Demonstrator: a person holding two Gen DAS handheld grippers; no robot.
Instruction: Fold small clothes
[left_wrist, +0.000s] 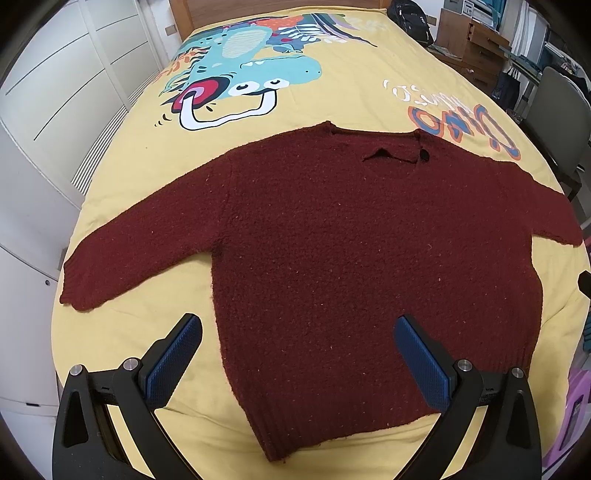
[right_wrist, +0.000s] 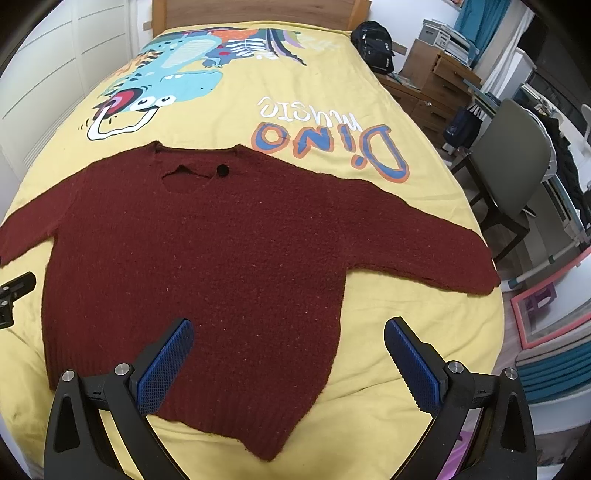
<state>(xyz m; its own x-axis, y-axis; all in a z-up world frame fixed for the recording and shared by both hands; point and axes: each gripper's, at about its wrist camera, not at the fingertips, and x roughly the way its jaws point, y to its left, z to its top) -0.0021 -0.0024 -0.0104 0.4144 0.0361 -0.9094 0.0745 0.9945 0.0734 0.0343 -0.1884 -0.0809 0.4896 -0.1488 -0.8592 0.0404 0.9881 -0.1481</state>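
A dark red knitted sweater (left_wrist: 332, 251) lies flat on the yellow bedspread (left_wrist: 351, 96), neck away from me, both sleeves spread out to the sides. It also shows in the right wrist view (right_wrist: 207, 258). My left gripper (left_wrist: 297, 328) is open and empty, hovering above the sweater's lower left hem. My right gripper (right_wrist: 288, 332) is open and empty above the lower right hem. The left gripper's tip shows at the left edge of the right wrist view (right_wrist: 14, 291).
The yellow bedspread (right_wrist: 369, 110) has a dinosaur print and lettering. A wardrobe (left_wrist: 55, 92) stands to the left of the bed. A backpack (right_wrist: 373, 44), wooden drawers (right_wrist: 432, 85) and a grey chair (right_wrist: 509, 162) stand to the right.
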